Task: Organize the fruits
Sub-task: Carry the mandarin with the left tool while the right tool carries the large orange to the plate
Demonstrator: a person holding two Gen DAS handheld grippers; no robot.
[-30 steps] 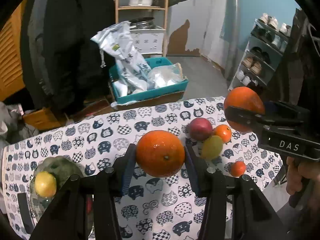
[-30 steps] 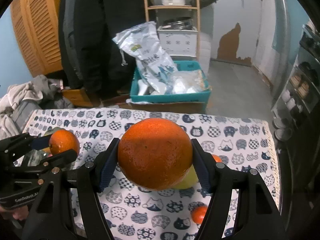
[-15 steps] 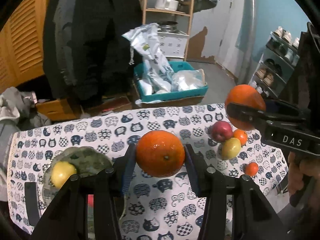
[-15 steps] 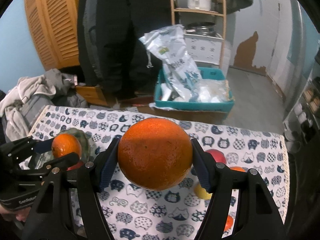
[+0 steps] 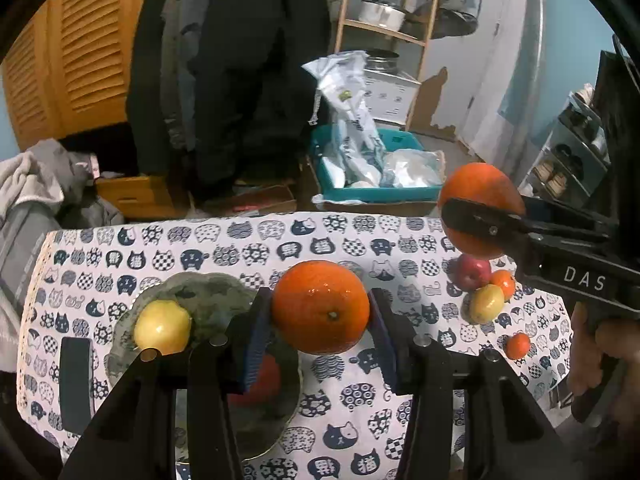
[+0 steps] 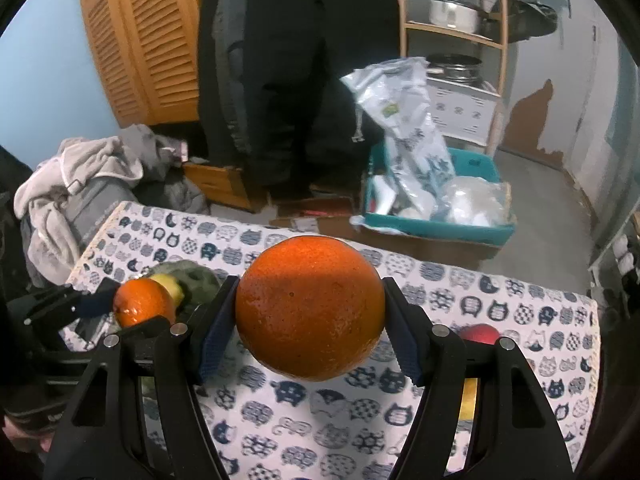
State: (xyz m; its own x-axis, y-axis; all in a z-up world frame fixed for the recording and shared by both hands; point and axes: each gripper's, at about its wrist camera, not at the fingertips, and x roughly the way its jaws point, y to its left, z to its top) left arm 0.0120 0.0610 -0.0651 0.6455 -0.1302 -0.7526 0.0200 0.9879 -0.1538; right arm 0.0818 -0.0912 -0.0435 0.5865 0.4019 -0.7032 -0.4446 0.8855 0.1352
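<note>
My left gripper is shut on a small orange and hangs over the right rim of a grey-green plate. On the plate lie a yellow fruit and a reddish fruit, half hidden by my finger. My right gripper is shut on a large orange above the table's middle; this large orange also appears at the right of the left wrist view. A red apple, a small orange, a yellow fruit and a tiny tangerine lie at the table's right.
A cat-print cloth covers the small table. A flat black object lies left of the plate. Beyond the far edge stand a teal crate with bags, dark coats, a wooden shelf and heaped clothes.
Both grippers have carried their oranges leftward across the table. The plate with the yellow fruit has come from the left edge to below my left gripper; the loose fruits have slid right.
</note>
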